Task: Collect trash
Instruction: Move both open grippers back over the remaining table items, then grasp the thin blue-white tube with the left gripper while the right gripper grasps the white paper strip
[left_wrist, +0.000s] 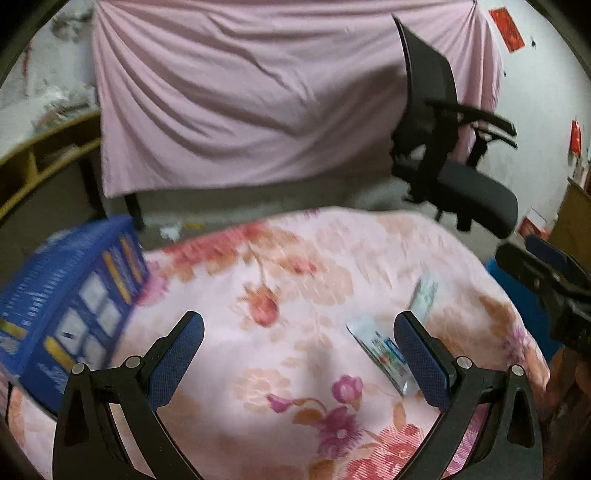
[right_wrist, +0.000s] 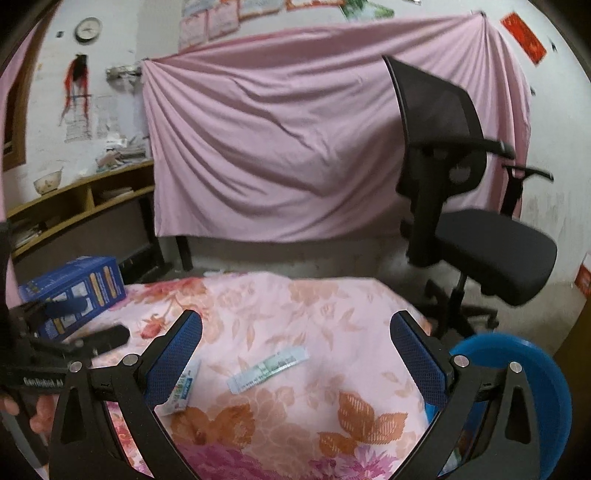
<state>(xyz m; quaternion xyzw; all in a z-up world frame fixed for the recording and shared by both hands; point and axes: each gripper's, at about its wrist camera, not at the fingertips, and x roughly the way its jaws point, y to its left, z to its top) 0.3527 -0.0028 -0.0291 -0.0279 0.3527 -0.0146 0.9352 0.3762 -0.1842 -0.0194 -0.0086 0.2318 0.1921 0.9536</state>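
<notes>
Both grippers hang over a table under a floral cloth (right_wrist: 295, 317); neither holds anything.

Right gripper (right_wrist: 295, 332): jaws spread wide, empty. Two flat wrappers lie on the cloth in its view. The long wrapper (right_wrist: 267, 369) sits between the fingers and a little ahead, its long axis running lower-left to upper-right — roughly across the finger line, not along it. The short wrapper (right_wrist: 181, 387) lies touching or just under the left finger pad, partly hidden by it.

Left gripper (left_wrist: 297, 339): jaws also spread wide, empty. From its view the same two pieces lie off to its right side, the short wrapper (left_wrist: 380, 350) against its right finger, the long wrapper (left_wrist: 424, 295) beyond. The frame is motion-blurred.

Judgement: the right gripper is the better placed for the long wrapper; a wrist turn would be needed so the pads close across its narrow width.

Containers — a blue bin (right_wrist: 517, 398) stands just past the table's right edge, beside the right gripper; its contents cannot be seen. A blue box (right_wrist: 77, 291) rests on the table's far left corner, closed as far as can be told.
</notes>
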